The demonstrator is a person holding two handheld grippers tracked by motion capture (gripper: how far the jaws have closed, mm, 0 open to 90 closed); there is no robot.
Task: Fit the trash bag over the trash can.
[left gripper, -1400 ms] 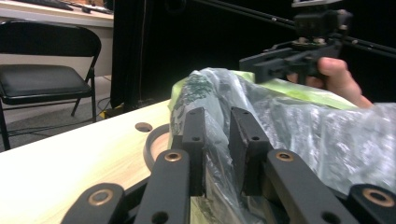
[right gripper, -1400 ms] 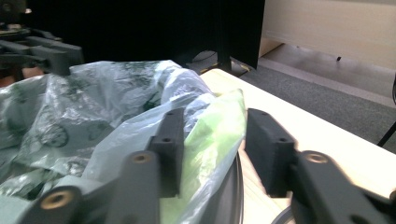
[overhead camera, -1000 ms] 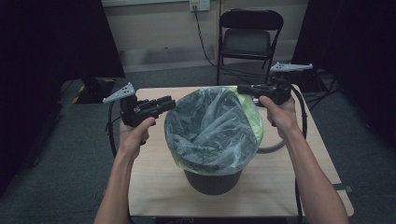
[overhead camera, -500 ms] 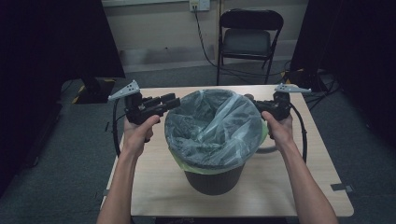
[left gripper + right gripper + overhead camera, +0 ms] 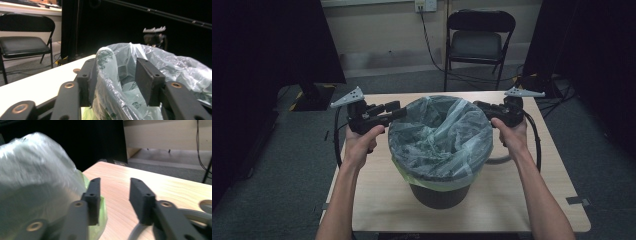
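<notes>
Bin (image 5: pixel 439 192): dark, upright at the tabletop's (image 5: pixel 532 200) middle, lined with a translucent bag (image 5: pixel 439 137) whose edge billows above the rim.
Left gripper (image 5: pixel 394 109): at the bag's left edge; in its own view the jaws stand apart with a fold of bag (image 5: pixel 110 75) between them (not pinched).
Right gripper (image 5: pixel 479 106): at the bag's right edge; jaws parted, nothing between them, one jaw just beside the bag (image 5: pixel 37 175).
Chair (image 5: pixel 479 35): folding, on the floor beyond the tabletop.
</notes>
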